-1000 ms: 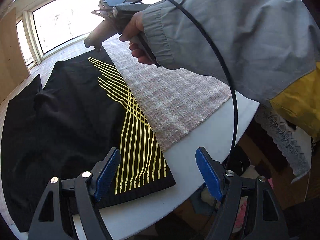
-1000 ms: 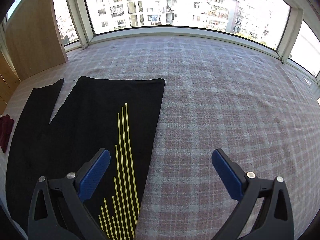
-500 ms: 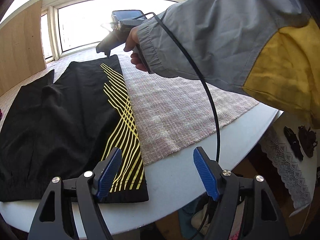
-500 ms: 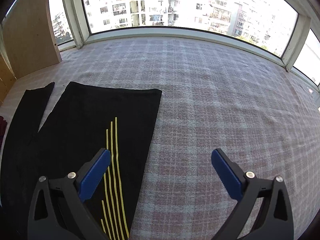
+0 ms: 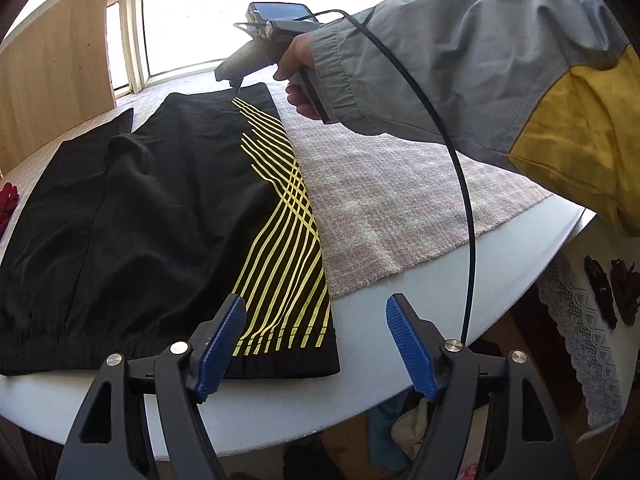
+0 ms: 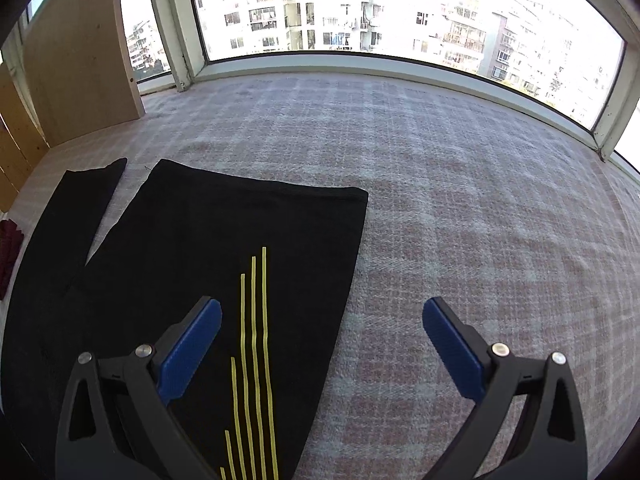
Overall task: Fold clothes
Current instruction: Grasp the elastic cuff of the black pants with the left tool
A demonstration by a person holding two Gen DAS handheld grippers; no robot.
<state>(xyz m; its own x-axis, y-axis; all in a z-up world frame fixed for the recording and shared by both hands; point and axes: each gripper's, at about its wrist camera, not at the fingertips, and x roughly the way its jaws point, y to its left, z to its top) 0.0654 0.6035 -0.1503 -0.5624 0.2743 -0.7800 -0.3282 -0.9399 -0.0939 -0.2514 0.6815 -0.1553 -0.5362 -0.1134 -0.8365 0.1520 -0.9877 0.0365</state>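
Two open grippers hang over one pair of black shorts, and neither has hold of the cloth yet.

From the left wrist view, the left gripper (image 5: 316, 344) sits above the near corner of the shorts (image 5: 160, 216), by the waistband where the yellow stripes (image 5: 288, 240) end. Its jaws have just been closing a little, yet they stand well apart with nothing between them; one blue pad is over the striped corner, the other over the bare white desk (image 5: 280, 408). A second ago this view was tilted, with the shorts running off slantwise; now the waistband lies nearly square across the bottom, so the wrist has rolled to line up with the hem. Farther off, the person's hand (image 5: 298, 76) in a grey sleeve (image 5: 440, 60) brings the right gripper's nose down at the far leg hem.

From the right wrist view, the right gripper (image 6: 322, 344) has its jaws wide and empty, the left pad over the black fabric beside the stripe tips, the right pad over the checked cloth (image 6: 460, 200) that covers the desk. The far corner of the leg hem has drawn nearer and larger than it was a second ago, so this hand has crept forward and slightly down.

I'd judge both ends of the striped side are being lined up for a pinch, ahead of a first fold.
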